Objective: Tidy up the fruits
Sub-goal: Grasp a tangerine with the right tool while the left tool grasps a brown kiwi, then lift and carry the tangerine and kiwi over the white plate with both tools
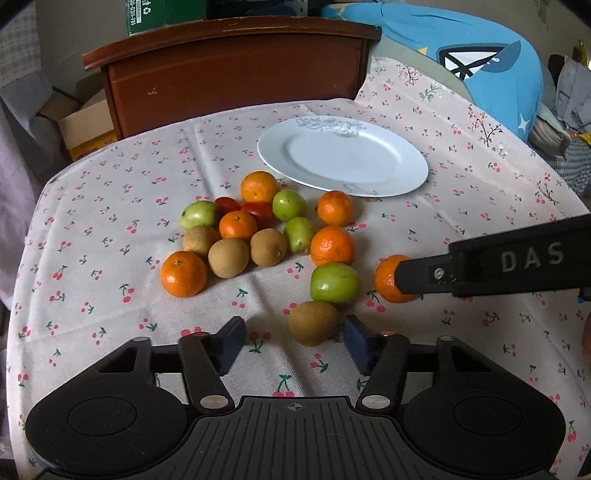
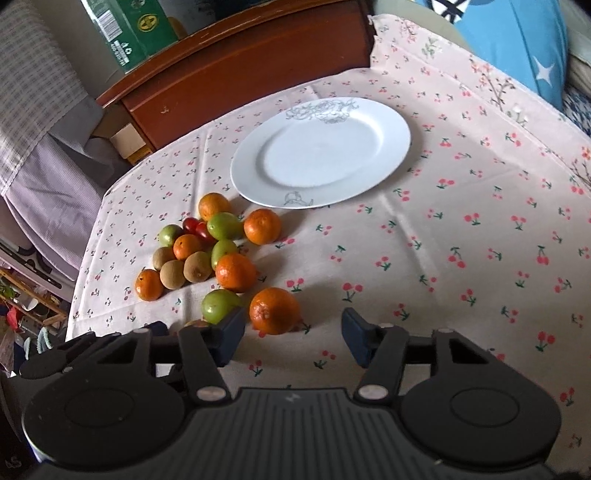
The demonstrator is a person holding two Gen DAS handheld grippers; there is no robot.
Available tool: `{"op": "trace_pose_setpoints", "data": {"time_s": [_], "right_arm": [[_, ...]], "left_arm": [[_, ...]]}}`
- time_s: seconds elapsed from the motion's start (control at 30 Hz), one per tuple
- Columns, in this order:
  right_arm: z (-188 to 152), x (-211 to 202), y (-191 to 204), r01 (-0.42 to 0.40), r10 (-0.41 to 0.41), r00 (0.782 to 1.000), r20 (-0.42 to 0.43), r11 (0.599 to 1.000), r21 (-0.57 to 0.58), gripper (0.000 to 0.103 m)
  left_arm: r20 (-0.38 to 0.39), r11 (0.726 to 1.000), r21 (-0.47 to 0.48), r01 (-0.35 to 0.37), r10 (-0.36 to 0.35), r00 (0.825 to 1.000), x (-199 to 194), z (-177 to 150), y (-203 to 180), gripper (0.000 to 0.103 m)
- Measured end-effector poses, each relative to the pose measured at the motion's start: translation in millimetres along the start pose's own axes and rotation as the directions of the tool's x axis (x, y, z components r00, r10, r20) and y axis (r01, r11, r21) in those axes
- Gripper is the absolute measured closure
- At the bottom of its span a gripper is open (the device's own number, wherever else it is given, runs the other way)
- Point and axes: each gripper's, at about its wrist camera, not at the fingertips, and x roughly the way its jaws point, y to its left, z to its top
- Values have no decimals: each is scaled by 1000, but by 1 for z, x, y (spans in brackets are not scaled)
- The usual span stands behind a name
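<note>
Several oranges, green fruits, brown kiwis and two red tomatoes (image 1: 255,210) lie in a cluster on the cherry-print tablecloth (image 1: 110,240). An empty white plate (image 1: 343,155) sits behind them; it also shows in the right wrist view (image 2: 321,151). My left gripper (image 1: 294,341) is open, with a brown kiwi (image 1: 313,322) just inside its right finger. My right gripper (image 2: 293,332) is open around the nearest orange (image 2: 274,310), which sits nearer its left finger. In the left wrist view, the right gripper's finger (image 1: 480,269) lies against that orange (image 1: 388,278). A green fruit (image 1: 334,282) lies between kiwi and orange.
A dark wooden headboard (image 1: 236,70) stands behind the table. A blue cushion (image 1: 480,62) lies at the back right. A green box (image 2: 129,29) sits on top of the headboard. Cardboard boxes (image 1: 85,125) are off the table's left edge.
</note>
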Motion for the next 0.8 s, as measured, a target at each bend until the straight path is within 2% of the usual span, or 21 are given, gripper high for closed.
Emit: {"op": "trace_pose_setpoints", "data": {"time_s": [0.07, 0.2, 0.27, 0.43, 0.8], "right_arm": [[0, 2, 2, -11, 11, 1000, -1, 1000, -16, 57], [-1, 9, 6, -11, 11, 1000, -10, 999, -38, 59], [-2, 13, 6, -18, 17, 1000, -22, 999, -31, 64], [-2, 19, 7, -37, 37, 999, -15, 999, -39, 71], [-1, 12, 13, -50, 52, 998, 32, 997, -67, 72]], "left_arm": [[10, 1000, 8, 3, -3, 1000, 0, 0, 0, 56], [21, 1000, 20, 4, -4, 1000, 0, 0, -1, 70], [22, 1000, 15, -1, 0, 1000, -1, 0, 0, 75], [20, 1000, -28, 10, -9, 1000, -1, 1, 7, 77], [26, 991, -133, 16, -13, 1000, -8, 9, 25, 77]]}}
